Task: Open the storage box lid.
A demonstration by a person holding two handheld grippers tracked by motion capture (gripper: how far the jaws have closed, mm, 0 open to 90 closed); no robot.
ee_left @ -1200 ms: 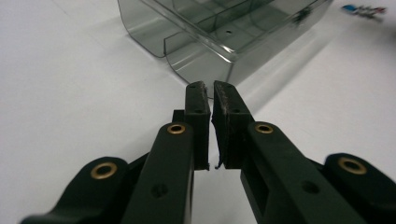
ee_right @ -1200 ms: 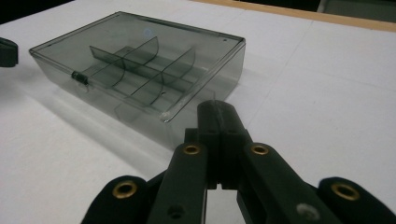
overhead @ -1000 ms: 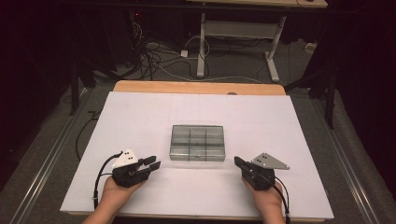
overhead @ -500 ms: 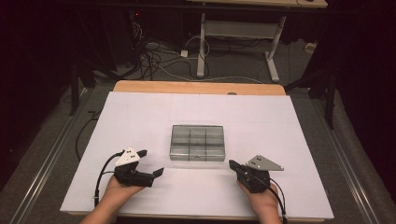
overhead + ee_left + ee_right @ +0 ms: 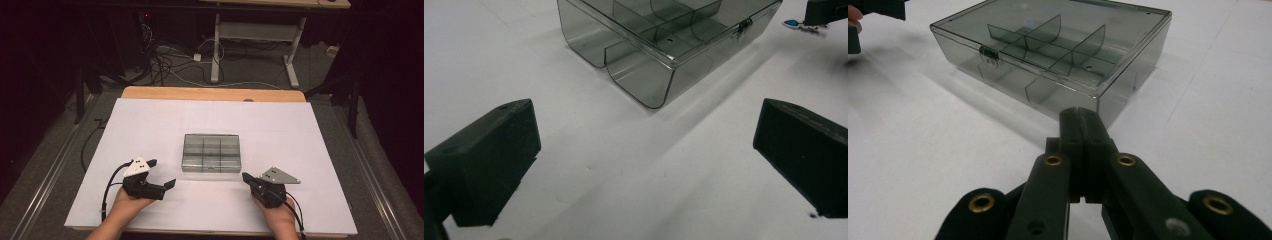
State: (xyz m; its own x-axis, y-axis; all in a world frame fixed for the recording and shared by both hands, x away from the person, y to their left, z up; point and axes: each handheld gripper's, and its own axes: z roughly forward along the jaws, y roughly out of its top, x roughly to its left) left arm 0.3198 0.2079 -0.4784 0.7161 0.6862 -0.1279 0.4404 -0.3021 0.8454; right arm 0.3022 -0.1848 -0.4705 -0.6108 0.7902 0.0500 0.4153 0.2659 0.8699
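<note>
Compartment box (image 5: pixel 211 153) flanked for handling

Left gripper (image 5: pixel 163 174) is spread wide, empty; right gripper (image 5: pixel 246 177) is clenched on nothing, both aimed at its lid.

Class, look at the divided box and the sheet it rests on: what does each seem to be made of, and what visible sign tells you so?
Divided box: seemingly smoke-tinted transparent plastic, glossy; its dividers and the surface beneath show through the walls, and a small latch sits on the front. White sheet: matte, probably paper or thin board; a wooden edge shows beyond it.
</note>
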